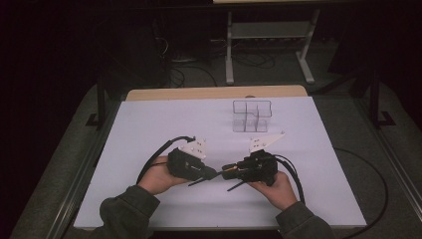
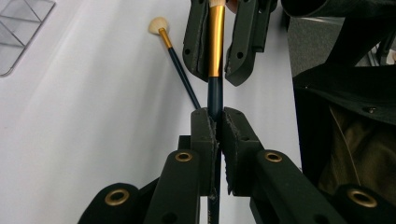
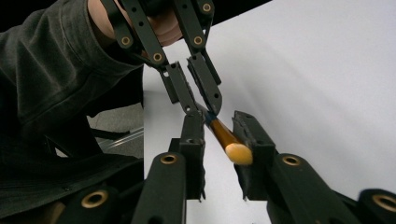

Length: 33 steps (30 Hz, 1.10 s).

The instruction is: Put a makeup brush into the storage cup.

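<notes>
A makeup brush (image 2: pixel 215 42) with a dark blue handle, a gold ferrule and a pale head (image 3: pixel 239 154) hangs in the air between the two grippers. My left gripper (image 2: pixel 215 116) is shut on its dark handle. In the high view it (image 1: pixel 214 174) points right, facing my right gripper (image 1: pixel 228 169). The right gripper (image 3: pixel 218 119) has its jaws on either side of the gold ferrule, with a gap still showing; the brush head rests against one finger (image 3: pixel 252 140). A second brush (image 2: pixel 180 70) with a cream head lies on the table beyond.
A clear acrylic organizer (image 1: pixel 252 115) with several compartments stands at the back of the white table (image 1: pixel 149 124); its corner (image 2: pixel 18 28) shows in the left gripper view. Cables trail from both grippers. A dark sleeve (image 3: pixel 51 70) lies close behind the left gripper.
</notes>
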Each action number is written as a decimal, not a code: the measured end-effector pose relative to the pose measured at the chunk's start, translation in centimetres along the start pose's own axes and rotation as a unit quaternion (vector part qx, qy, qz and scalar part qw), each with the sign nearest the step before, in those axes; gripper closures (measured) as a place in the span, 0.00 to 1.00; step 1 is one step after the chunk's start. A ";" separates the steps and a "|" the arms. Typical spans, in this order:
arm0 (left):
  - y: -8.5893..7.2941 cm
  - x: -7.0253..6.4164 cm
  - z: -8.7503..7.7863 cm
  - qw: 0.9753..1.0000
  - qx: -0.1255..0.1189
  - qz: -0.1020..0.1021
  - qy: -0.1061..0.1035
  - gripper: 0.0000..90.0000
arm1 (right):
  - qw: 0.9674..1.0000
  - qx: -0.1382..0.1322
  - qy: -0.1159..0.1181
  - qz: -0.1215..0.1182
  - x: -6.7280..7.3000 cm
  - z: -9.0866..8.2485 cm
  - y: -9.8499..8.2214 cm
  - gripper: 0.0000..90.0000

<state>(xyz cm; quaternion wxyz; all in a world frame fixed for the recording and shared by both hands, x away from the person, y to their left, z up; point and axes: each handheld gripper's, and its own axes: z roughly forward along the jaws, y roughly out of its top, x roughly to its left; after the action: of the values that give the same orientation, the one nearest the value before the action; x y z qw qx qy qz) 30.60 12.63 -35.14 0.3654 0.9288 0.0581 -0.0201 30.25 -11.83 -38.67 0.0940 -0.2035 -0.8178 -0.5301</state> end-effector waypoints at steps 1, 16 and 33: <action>0.0 0.0 0.0 1.000 0.000 0.002 0.000 0.93 | 1.000 -0.001 0.000 -0.002 0.0 0.0 0.0 0.83; 0.2 -0.2 0.4 1.000 0.004 0.005 -0.009 0.93 | 1.000 -0.014 0.023 0.008 -0.2 -0.2 0.1 0.91; -0.8 -0.2 -1.3 0.999 -0.018 -0.018 0.020 0.82 | 0.999 0.036 -0.003 -0.016 0.1 -1.3 1.8 0.91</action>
<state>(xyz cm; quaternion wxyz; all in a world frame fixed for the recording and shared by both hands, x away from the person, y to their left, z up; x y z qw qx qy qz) 30.32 14.06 -34.68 0.3799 0.9213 0.0824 -0.0068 30.86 -12.30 -36.59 0.0900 -0.1883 -0.8400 -0.5009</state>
